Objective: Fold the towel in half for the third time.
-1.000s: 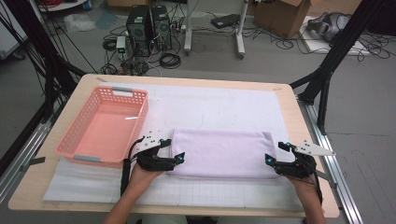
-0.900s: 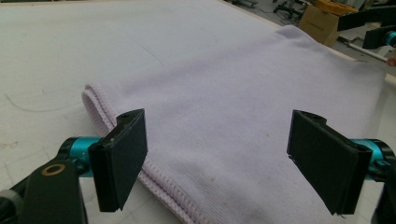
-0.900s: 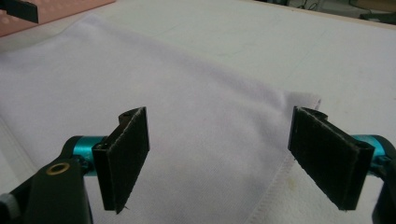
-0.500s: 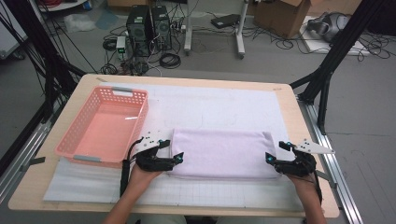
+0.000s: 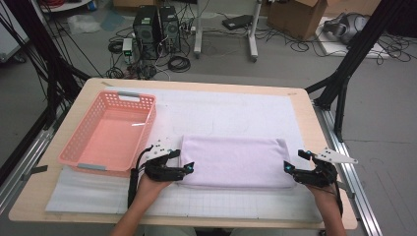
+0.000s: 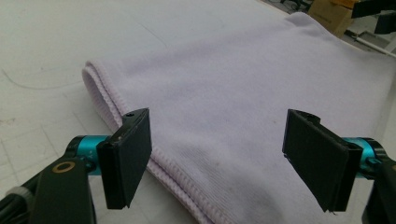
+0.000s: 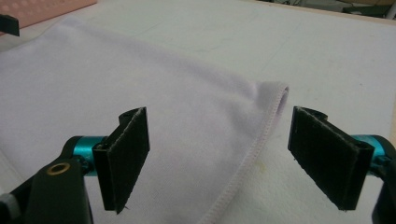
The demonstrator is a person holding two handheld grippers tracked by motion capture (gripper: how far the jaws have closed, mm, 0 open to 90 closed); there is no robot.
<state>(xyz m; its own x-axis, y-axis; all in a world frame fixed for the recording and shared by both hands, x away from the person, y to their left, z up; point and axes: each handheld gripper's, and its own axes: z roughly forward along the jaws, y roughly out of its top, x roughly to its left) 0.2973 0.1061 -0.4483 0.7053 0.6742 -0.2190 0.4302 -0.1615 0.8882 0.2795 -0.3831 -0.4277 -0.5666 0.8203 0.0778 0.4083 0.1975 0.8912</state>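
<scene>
A folded lilac towel [image 5: 232,162] is laid on a white mat over a pale wooden surface [image 5: 324,147], flanked by two grippers.
A pink plastic basket [image 5: 109,133] is set at the left; cables and computer towers [image 5: 157,24] are seen on the grey floor beyond. The forearms are cut off below. The left gripper [image 5: 183,168], whose fingers have just been closing slightly, and the right gripper [image 5: 291,168] are held low at the towel's near corners, fingers wide, nothing gripped.
</scene>
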